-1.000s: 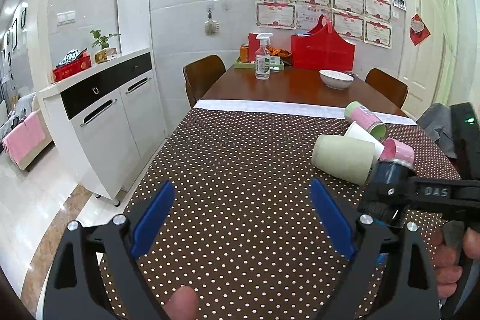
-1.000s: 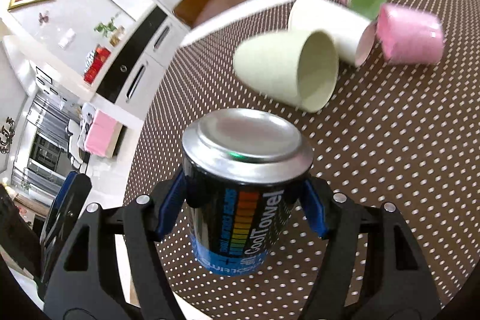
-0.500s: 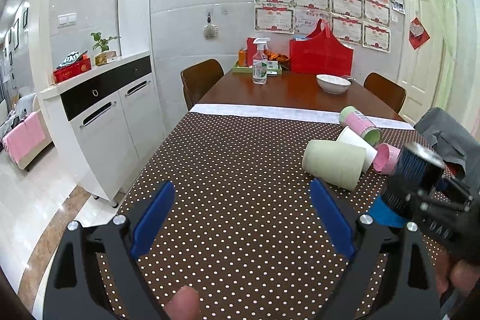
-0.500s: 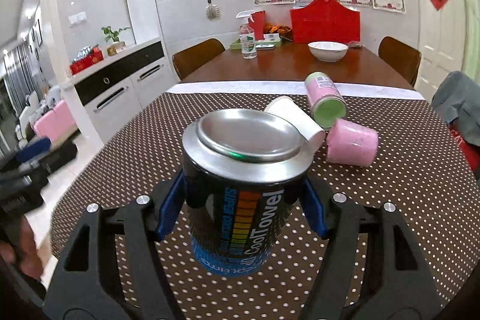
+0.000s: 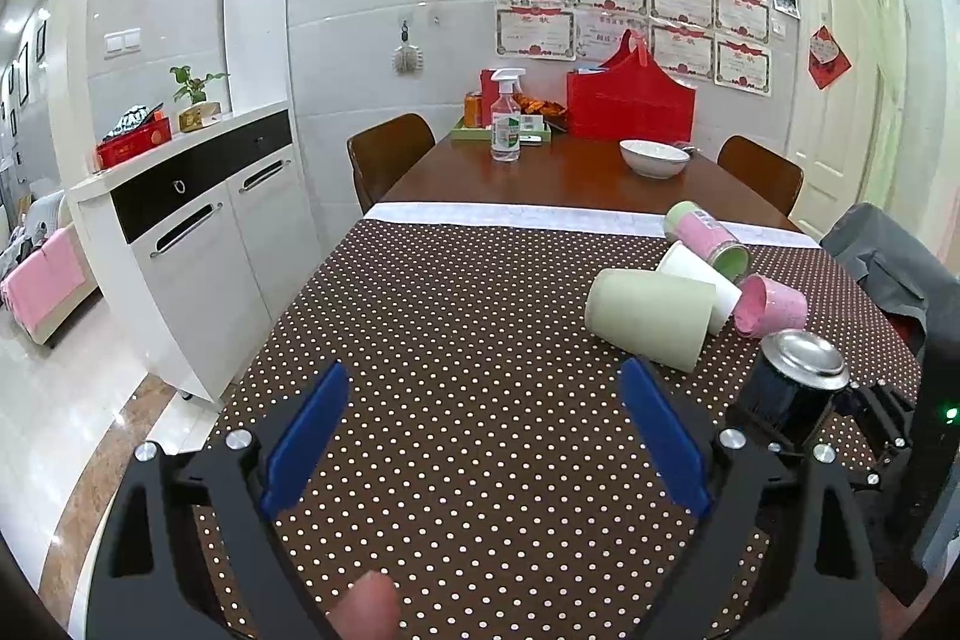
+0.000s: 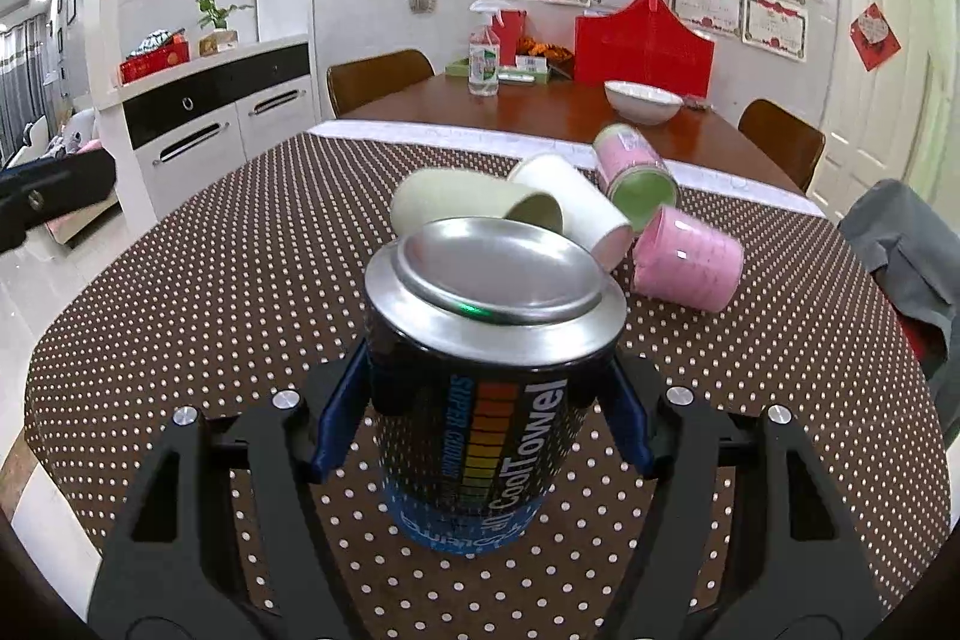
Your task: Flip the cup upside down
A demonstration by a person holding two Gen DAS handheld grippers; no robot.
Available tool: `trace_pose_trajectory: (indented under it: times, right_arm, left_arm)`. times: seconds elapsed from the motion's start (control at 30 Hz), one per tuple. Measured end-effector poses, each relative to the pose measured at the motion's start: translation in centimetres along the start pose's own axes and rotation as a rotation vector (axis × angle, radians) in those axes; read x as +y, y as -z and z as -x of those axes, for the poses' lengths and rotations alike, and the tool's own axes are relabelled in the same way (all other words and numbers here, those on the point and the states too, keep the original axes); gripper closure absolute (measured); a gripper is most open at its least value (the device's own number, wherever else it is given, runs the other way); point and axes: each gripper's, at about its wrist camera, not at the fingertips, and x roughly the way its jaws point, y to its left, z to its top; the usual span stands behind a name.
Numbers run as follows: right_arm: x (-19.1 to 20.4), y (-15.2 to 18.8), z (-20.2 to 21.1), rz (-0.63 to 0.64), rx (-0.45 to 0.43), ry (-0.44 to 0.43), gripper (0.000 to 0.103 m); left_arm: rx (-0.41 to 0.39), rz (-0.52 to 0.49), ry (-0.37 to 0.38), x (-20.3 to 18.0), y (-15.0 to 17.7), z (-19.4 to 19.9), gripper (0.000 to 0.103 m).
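Note:
My right gripper [image 6: 480, 418] is shut on a dark can-shaped cup [image 6: 480, 388] printed "CoolTowel". It stands with its silver end up and the print upside down, low over the dotted tablecloth [image 6: 180, 292]. In the left wrist view the same cup [image 5: 792, 388] sits at the right with the right gripper behind it. My left gripper [image 5: 480, 442] is open and empty above the cloth, left of the cup.
Several cups lie on their sides beyond the can: a pale green one [image 5: 648, 316], a white one [image 5: 702, 280], a pink-and-green one [image 5: 708, 238] and a pink one [image 5: 774, 307]. A white bowl [image 5: 654, 157], spray bottle [image 5: 506, 124] and red bag [image 5: 630, 100] stand at the far end.
My right gripper has turned from tilted to level and come down toward the cloth with the can, silver end up. My left gripper has stayed open in place.

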Motion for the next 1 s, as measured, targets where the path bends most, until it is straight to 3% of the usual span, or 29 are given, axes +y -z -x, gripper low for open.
trace_pose_trajectory:
  times: [0.13,0.27,0.6,0.77,1.0]
  right_arm:
    - [0.2,0.0,-0.1,0.022,0.018,-0.002,0.030]
    - [-0.6,-0.1,0.8,-0.024,0.006,-0.046,0.006]
    - [-2.9,-2.1,4.2,-0.184,-0.026,-0.210,0.006]
    - [-3.5,-4.0,6.5,-0.245,-0.056,-0.165,0.006]
    - [-3.0,-5.4,9.5,-0.218,-0.107,-0.036,0.006]
  left_arm:
    - [0.002,0.003,0.002,-0.1,0.0,-0.1,0.012]
    - [0.003,-0.002,0.005,-0.2,0.0,0.0,0.012]
    - [-0.020,-0.006,0.006,-0.8,-0.5,0.8,0.012]
    - [-0.047,-0.033,-0.003,-1.6,-1.0,1.9,0.012]
    - [-0.090,-0.044,0.008,-2.5,-1.7,4.0,0.012]
